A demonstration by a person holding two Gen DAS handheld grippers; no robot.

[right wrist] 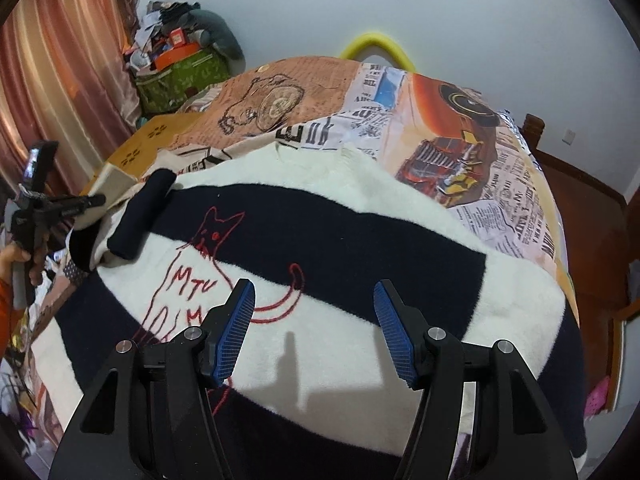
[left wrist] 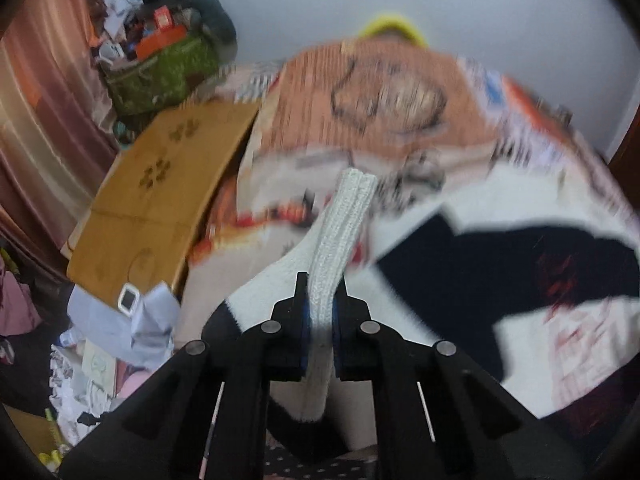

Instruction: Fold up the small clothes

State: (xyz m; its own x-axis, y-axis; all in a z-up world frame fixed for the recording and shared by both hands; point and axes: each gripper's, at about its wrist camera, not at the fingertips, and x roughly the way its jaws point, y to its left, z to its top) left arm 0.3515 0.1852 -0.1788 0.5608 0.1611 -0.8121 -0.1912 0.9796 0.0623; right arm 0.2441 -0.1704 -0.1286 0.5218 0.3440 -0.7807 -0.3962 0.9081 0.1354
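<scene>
A small sweater [right wrist: 320, 264], white with broad navy bands and a red line-drawn cat, lay spread flat on a bed cover [right wrist: 460, 128] printed with newspaper and a vintage car, ready for folding. The left gripper [left wrist: 320, 296] was clamped shut on the sweater's white ribbed cuff [left wrist: 344, 232], lifting the sleeve clear, likely to carry it across the body. The right gripper [right wrist: 314, 312] hovered above the sweater's middle with jaws apart and nothing between them, seemingly poised to pin or pinch the fabric.
</scene>
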